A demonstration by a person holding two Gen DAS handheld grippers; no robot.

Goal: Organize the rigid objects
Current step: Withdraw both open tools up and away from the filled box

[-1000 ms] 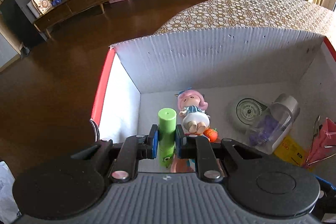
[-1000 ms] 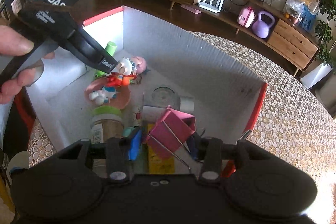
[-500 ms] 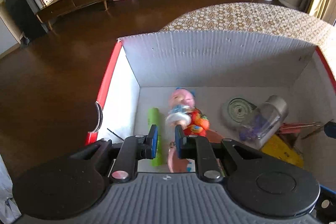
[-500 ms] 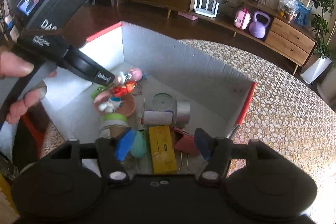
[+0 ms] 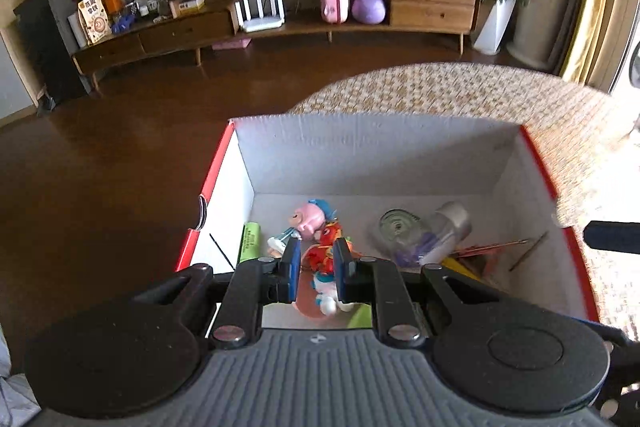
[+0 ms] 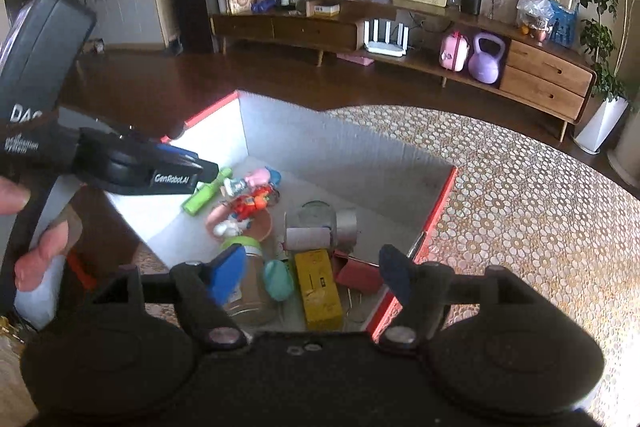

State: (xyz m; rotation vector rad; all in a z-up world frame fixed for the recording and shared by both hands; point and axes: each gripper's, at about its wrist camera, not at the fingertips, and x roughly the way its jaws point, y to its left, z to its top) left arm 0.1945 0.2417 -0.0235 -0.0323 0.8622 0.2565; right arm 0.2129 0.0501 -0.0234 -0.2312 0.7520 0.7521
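Your left gripper point(image 5: 316, 269) hangs over the red-edged white cardboard box point(image 5: 372, 155), jaws slightly apart, empty. The green plastic tube point(image 5: 249, 241) lies along the box's left wall. Your right gripper point(image 6: 308, 277) gapes wide, empty.

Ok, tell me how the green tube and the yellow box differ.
The green tube is a slim round cylinder; the yellow box is a flat-sided block. The tube lies by the carton's left wall, the box nearer the opposite side, beside a red clip. Both lie flat on the carton floor, ungripped.
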